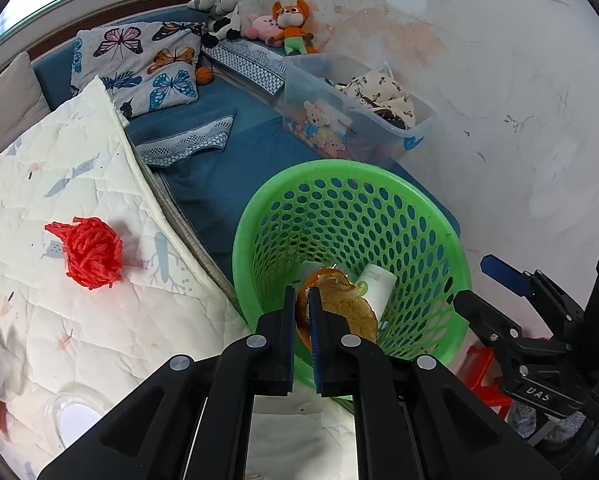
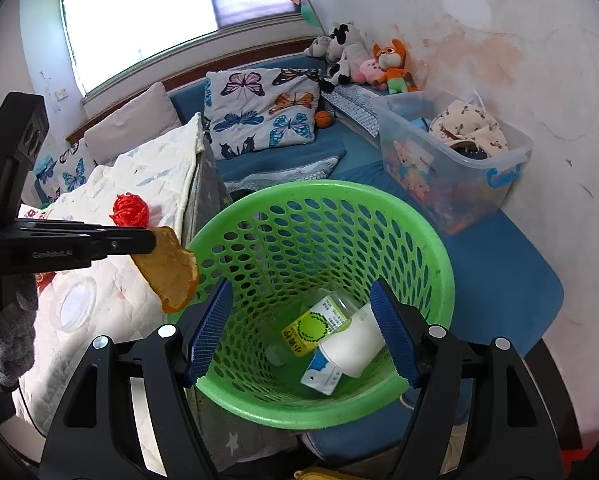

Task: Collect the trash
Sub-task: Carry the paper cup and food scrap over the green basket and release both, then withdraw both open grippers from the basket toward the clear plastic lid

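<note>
Left wrist view: left gripper clenched on a curled orange fruit peel, pinched at one edge, held over the round green perforated plastic basket. Red mesh-net wad sits on the white quilt, uncollected.

Right wrist view: right gripper released, jaws straddling the basket's near rim, nothing held. Peel's long axis slopes down toward the basket, but it hangs at the rim. Risk: let go now and it could clip the edge and land on the quilt.
</note>
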